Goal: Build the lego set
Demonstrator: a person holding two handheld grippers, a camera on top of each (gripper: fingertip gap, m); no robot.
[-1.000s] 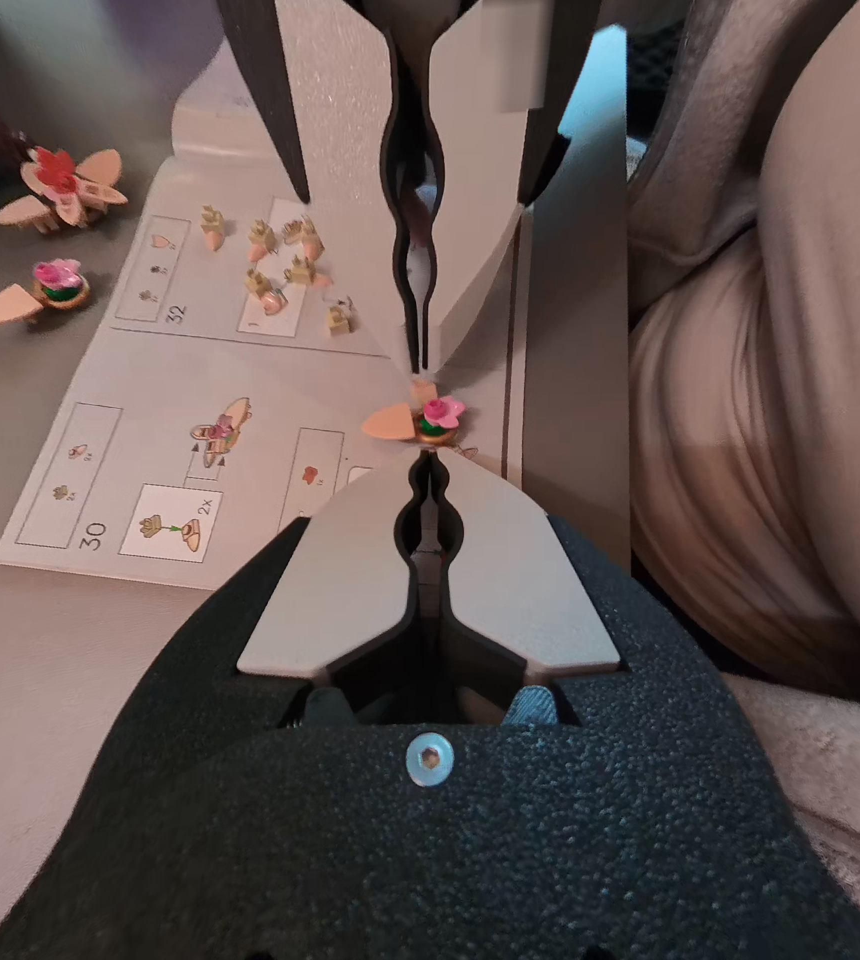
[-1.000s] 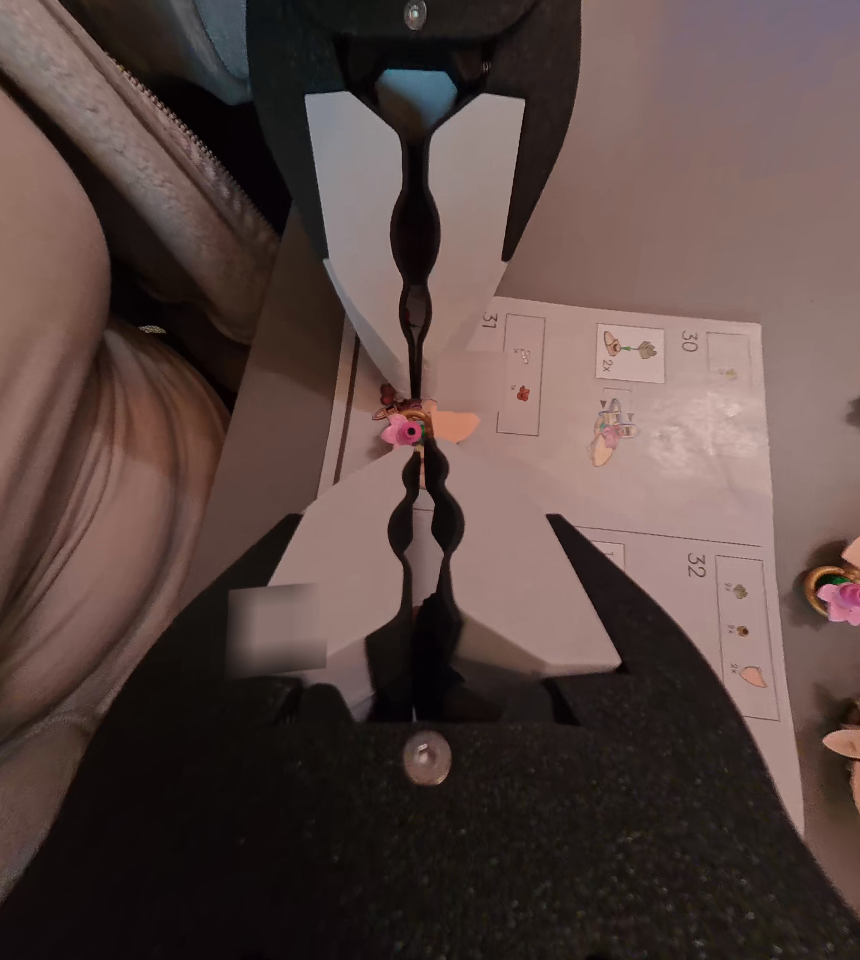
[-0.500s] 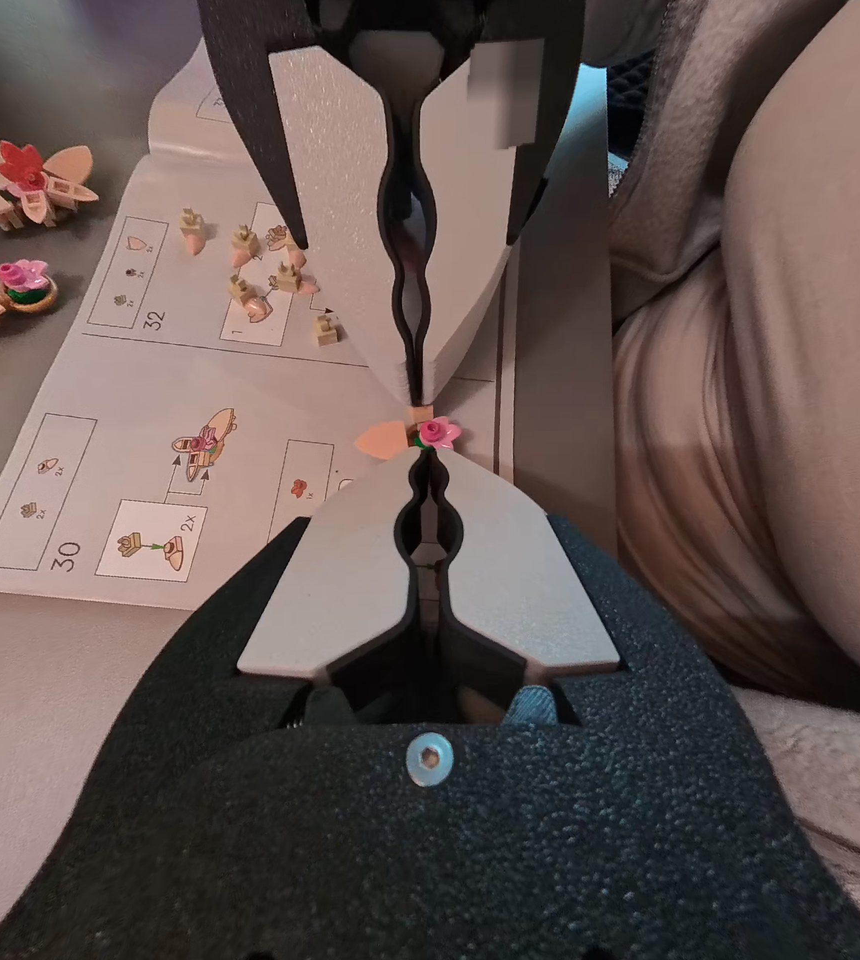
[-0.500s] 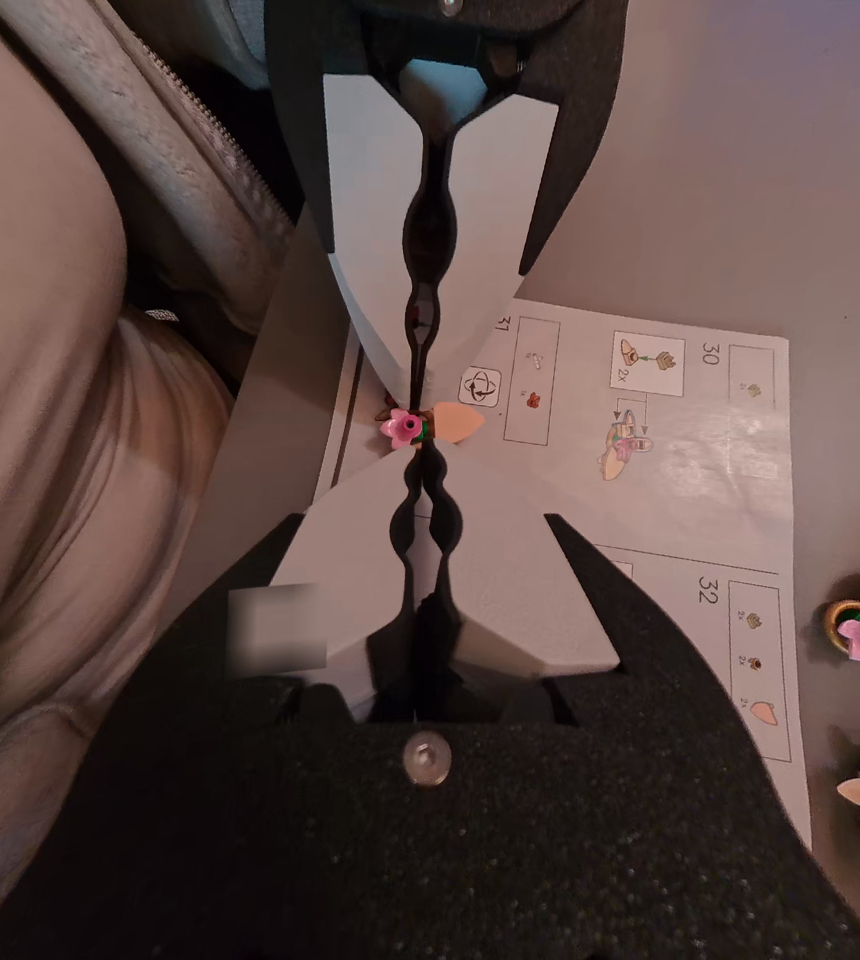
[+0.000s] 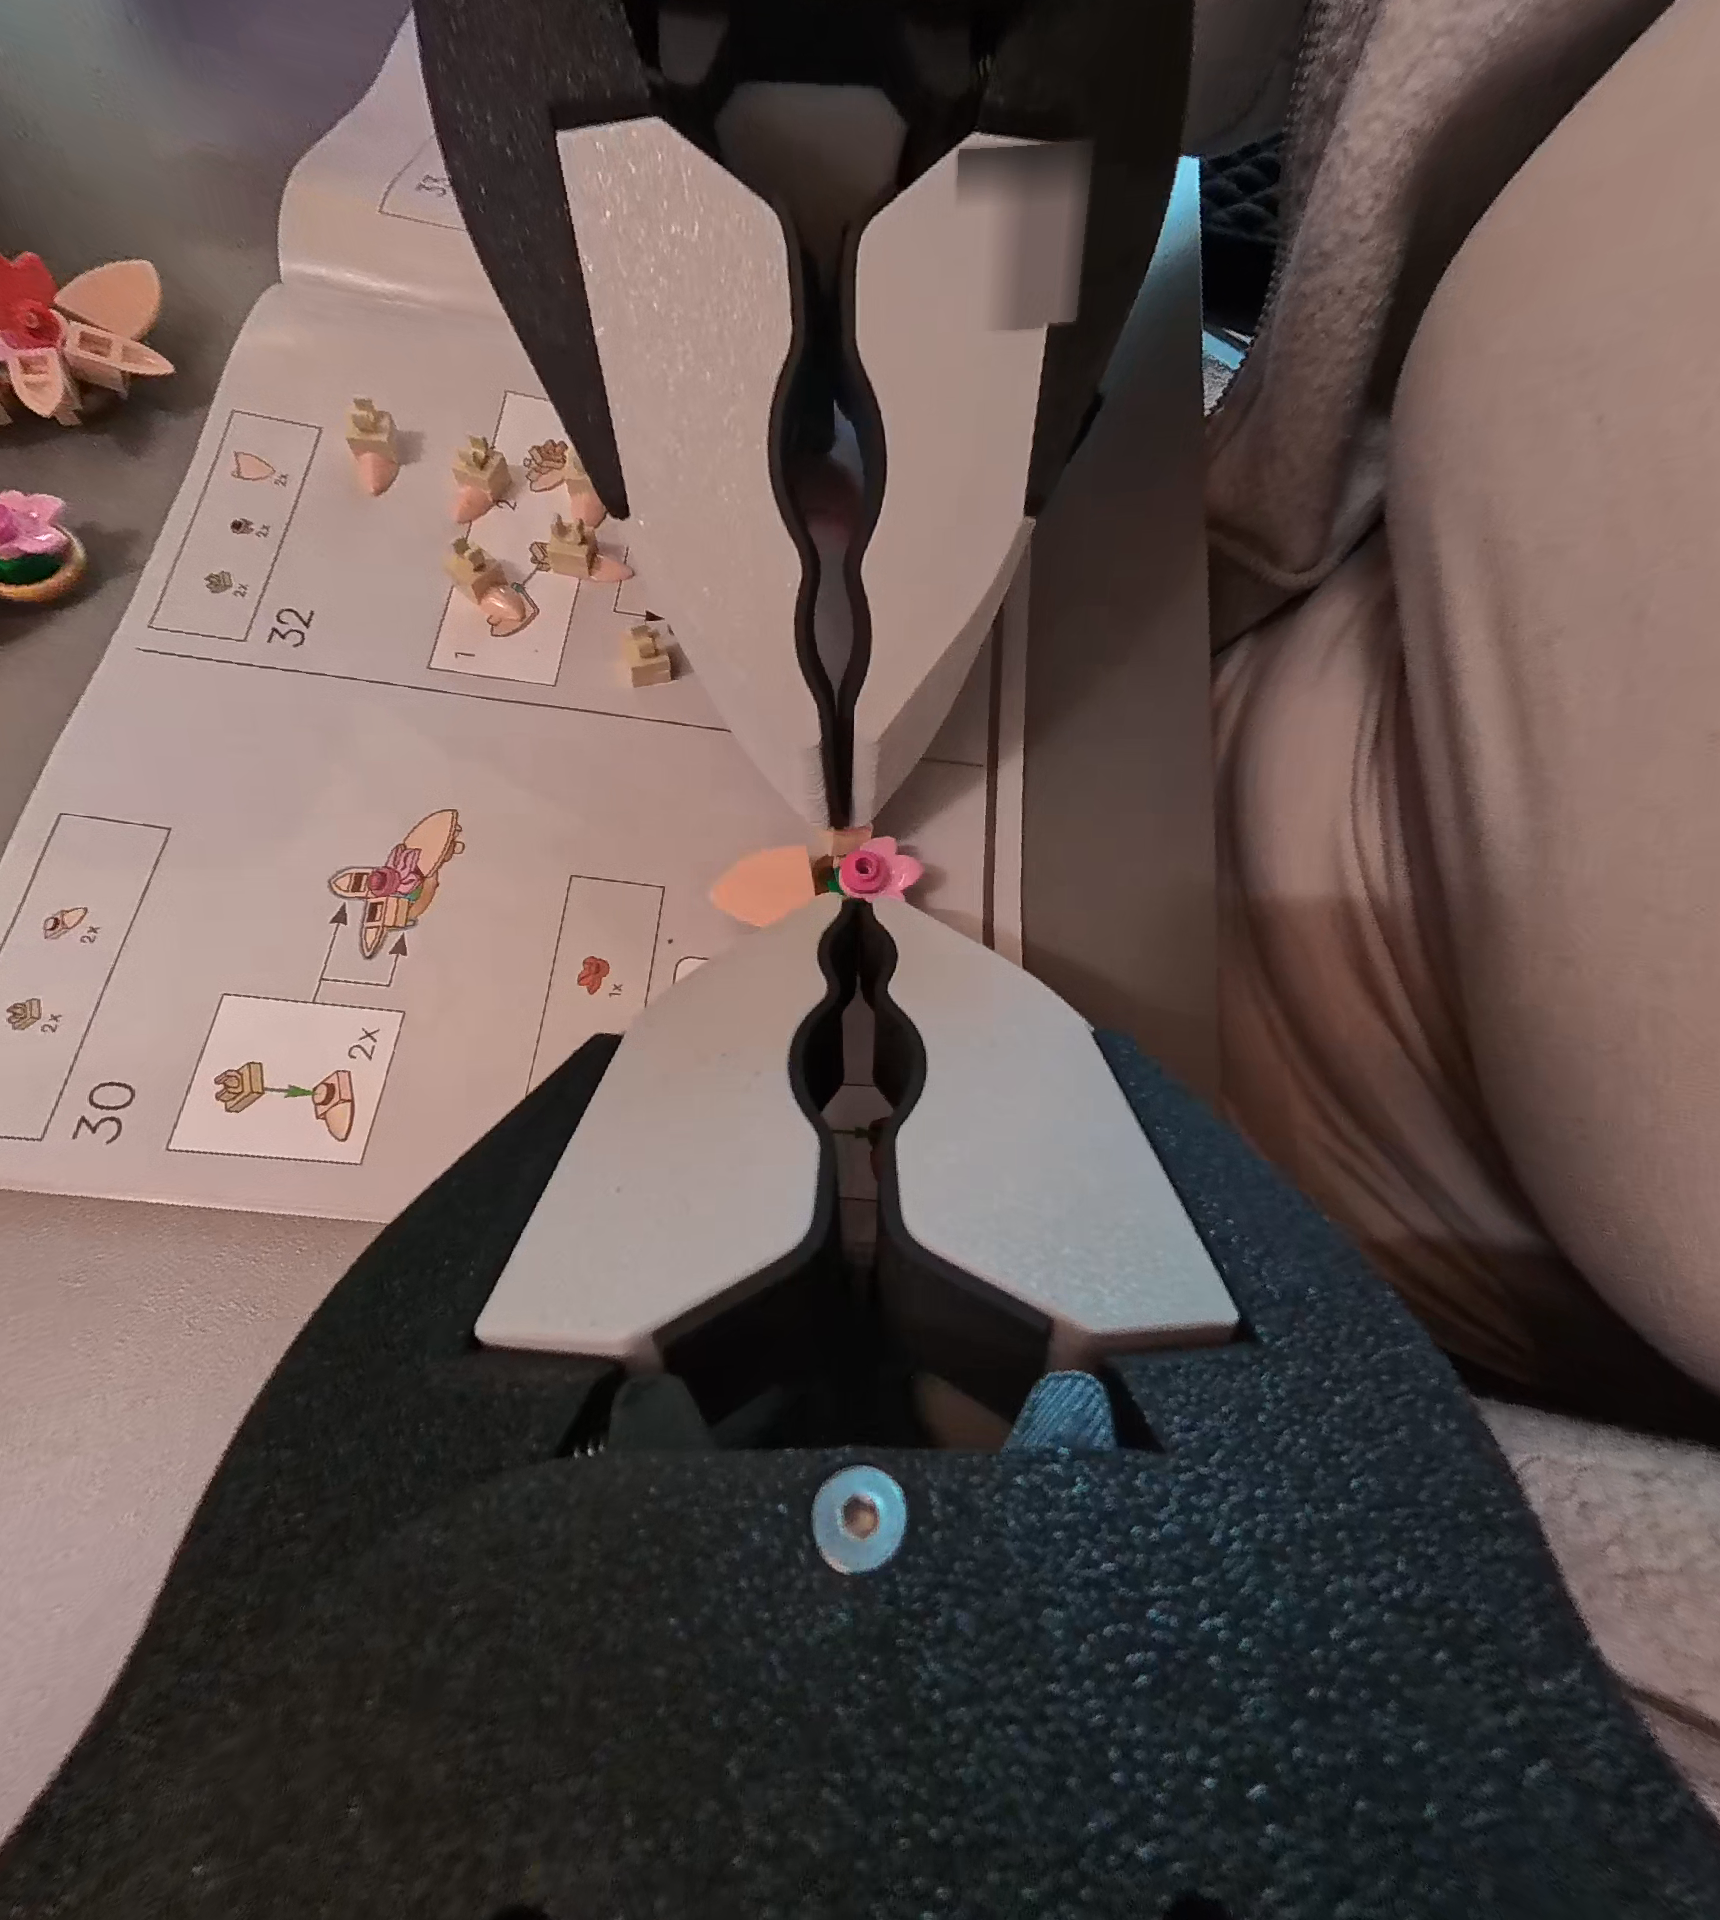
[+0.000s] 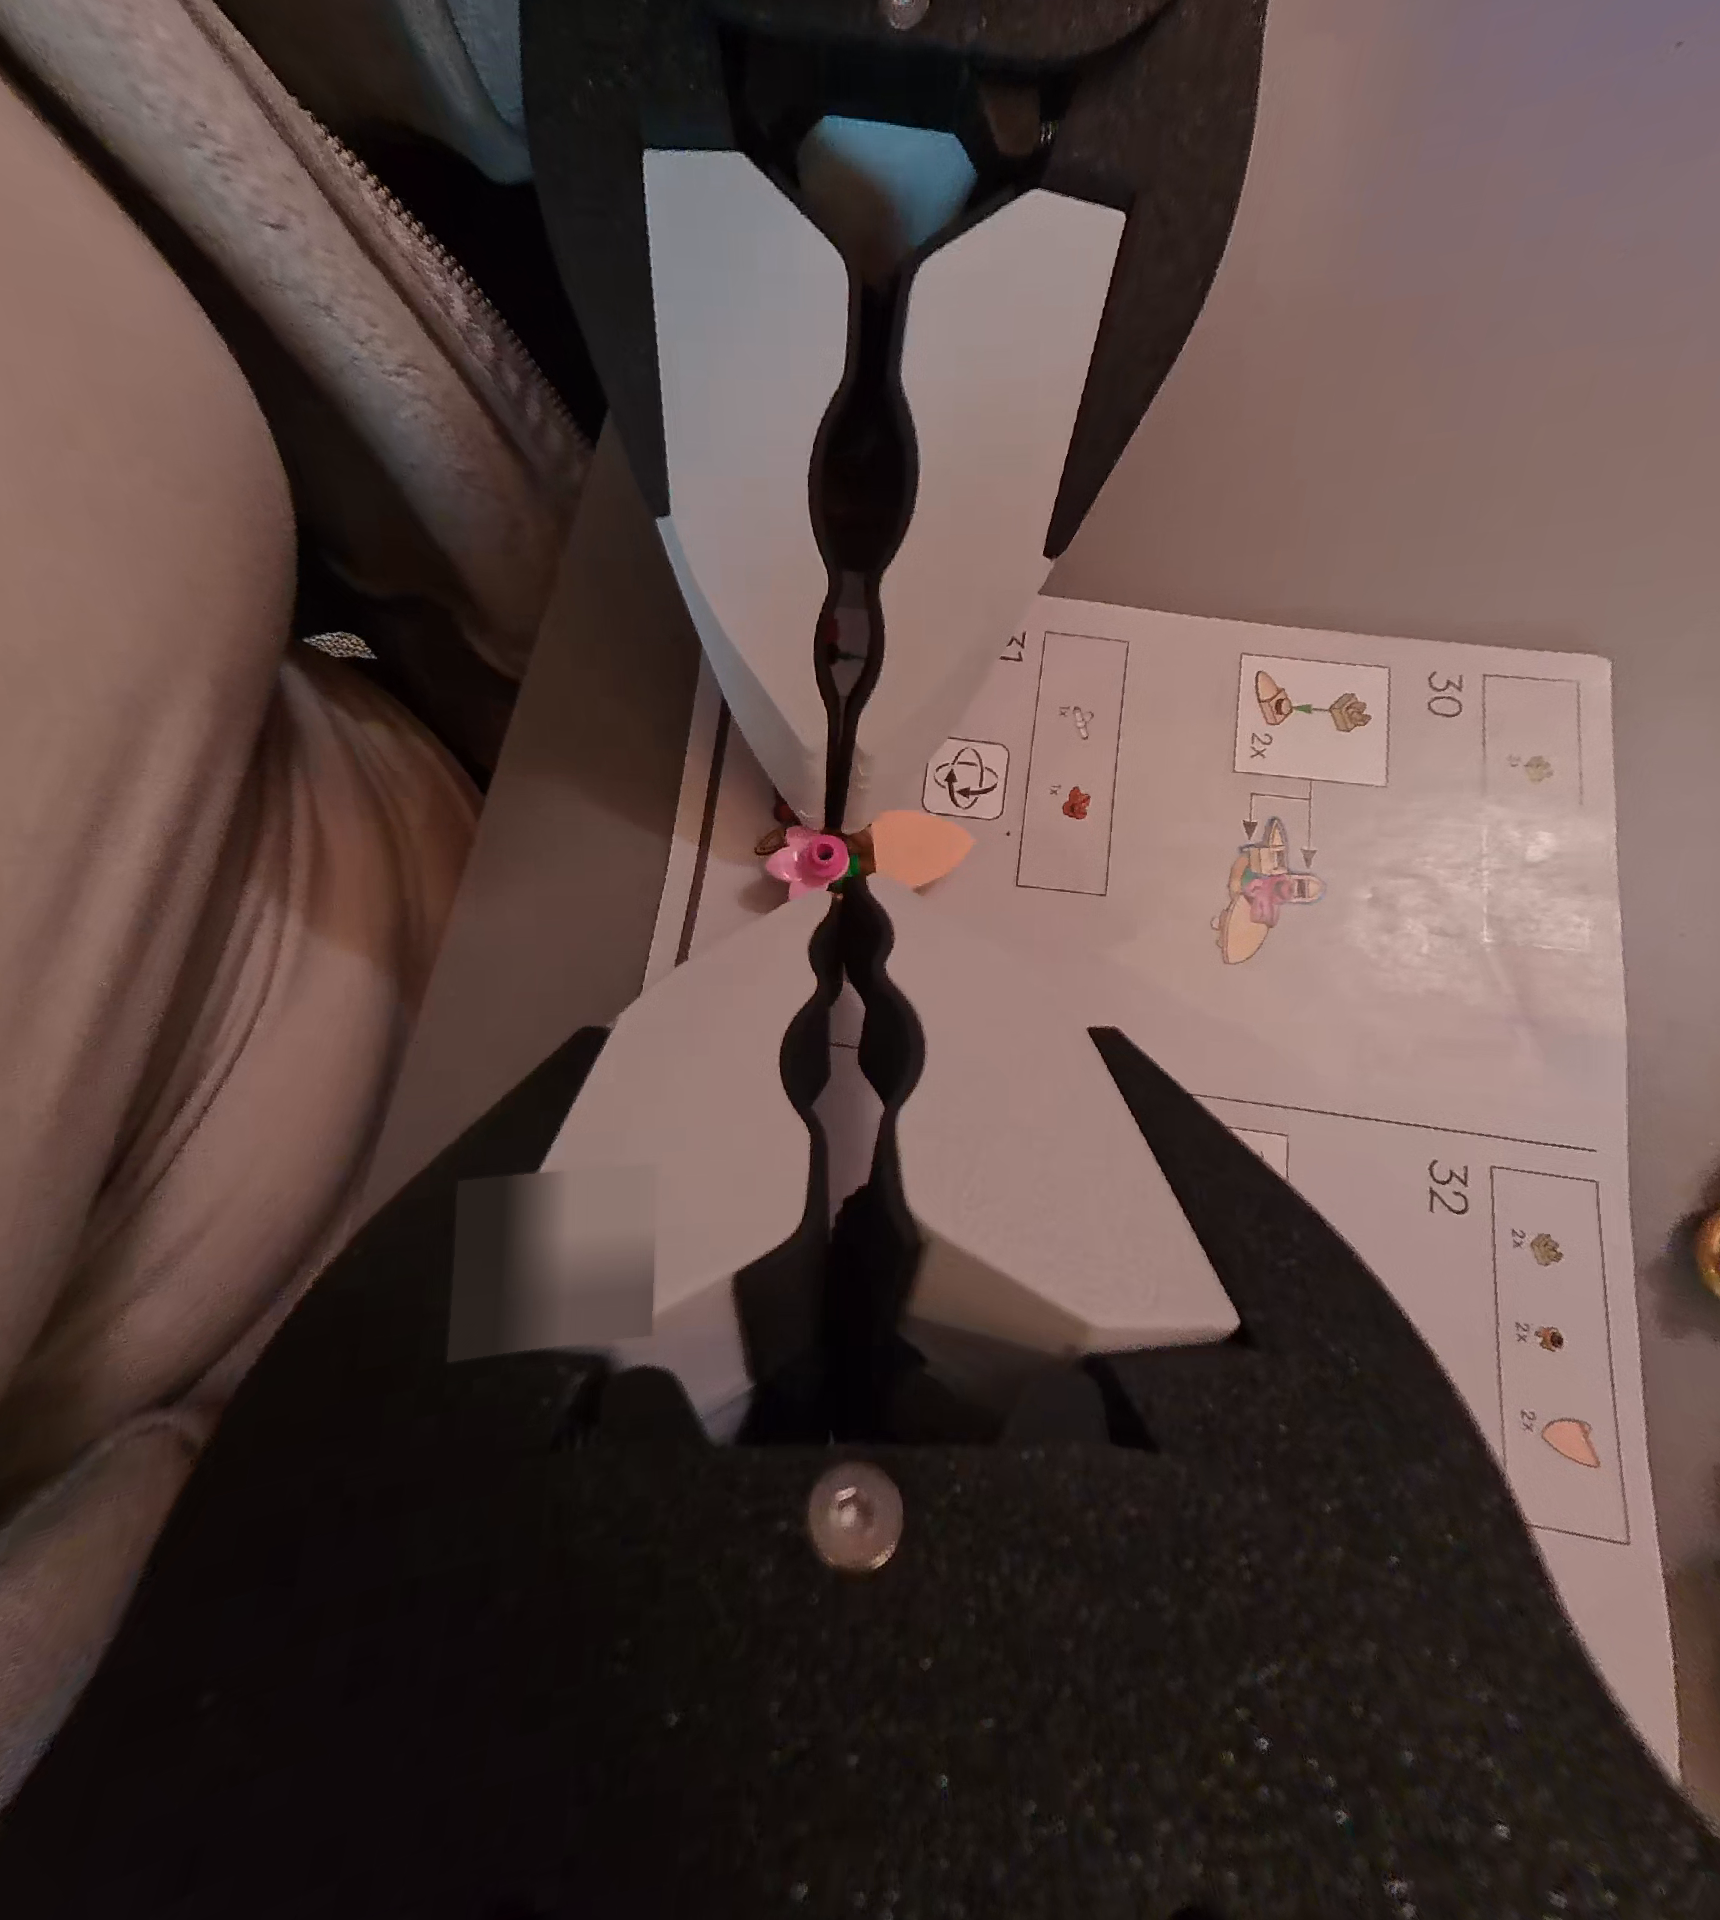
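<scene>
we find both grey, wavy-edged claws closed tip to tip on one small glossy plastic flower assembly (image 5: 840, 878): the left claw (image 5: 848, 906) grips its near edge, the right claw (image 6: 840, 894) a tan stud piece. it hangs above the printed instruction booklet (image 5: 336, 790) on the matte grey desk (image 5: 56, 1455); its smooth peach petal (image 5: 762, 883) points left, long axis crosswise to the claws.

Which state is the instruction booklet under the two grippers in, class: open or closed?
Open. The instruction booklet lies flat on the table with printed step panels facing up, and small tan pieces rest on its far page.
</scene>
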